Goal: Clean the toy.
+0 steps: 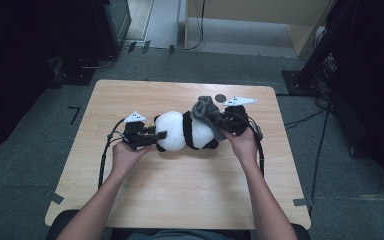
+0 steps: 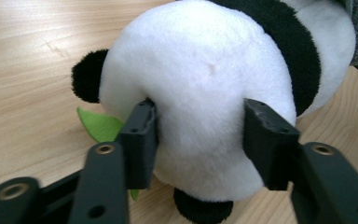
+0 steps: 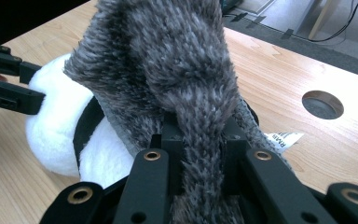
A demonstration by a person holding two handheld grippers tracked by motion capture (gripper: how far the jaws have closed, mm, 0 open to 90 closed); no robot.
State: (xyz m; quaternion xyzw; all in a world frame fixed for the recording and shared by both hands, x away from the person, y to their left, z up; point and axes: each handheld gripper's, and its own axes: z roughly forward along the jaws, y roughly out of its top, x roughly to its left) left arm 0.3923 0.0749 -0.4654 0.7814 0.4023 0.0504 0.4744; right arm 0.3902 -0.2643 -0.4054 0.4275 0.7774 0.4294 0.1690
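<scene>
Panda: I see the plush panda (image 1: 185, 131) lying mid-table, head toward my left.
Left gripper (image 2: 198, 140): jaws astride the white head, left pad touching, right pad just clear; released.
Right gripper (image 3: 200, 154): clenched on the grey fuzzy garment (image 3: 168, 60).
Writing: white tag (image 3: 284, 140), print too small to read.
Room: bare table (image 1: 180, 200) near me; round hole (image 3: 322, 103) beyond the tag.
</scene>
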